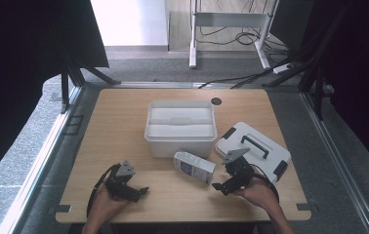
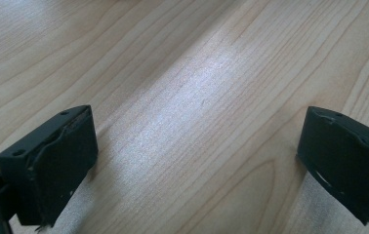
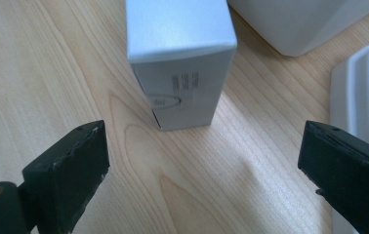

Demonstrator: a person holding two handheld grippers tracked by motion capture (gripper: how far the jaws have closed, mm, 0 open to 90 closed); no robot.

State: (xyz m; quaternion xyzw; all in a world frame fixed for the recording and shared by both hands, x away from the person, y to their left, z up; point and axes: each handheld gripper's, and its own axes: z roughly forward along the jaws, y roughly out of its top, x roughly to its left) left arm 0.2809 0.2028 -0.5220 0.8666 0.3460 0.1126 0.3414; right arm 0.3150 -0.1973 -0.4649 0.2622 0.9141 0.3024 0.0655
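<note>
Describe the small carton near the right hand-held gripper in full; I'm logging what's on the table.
The carton is a small oblong box, apparently cardboard, pale grey-white with a dark printed patch and fine print on its end. It is closed and lies on its side, askew on the wooden table, just in front of the open white bin and left of the lid. The right hand-held gripper, open, faces its end without touching it.

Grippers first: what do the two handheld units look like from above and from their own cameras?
Both are black. The left gripper and right gripper each carry a grey three-cornered plate on top and trail a black cable looping by the hand. In the gripper views, the jaws end in blocky black pads with scuffed, worn edges. The forearms are bare, no sleeves in view.
</note>
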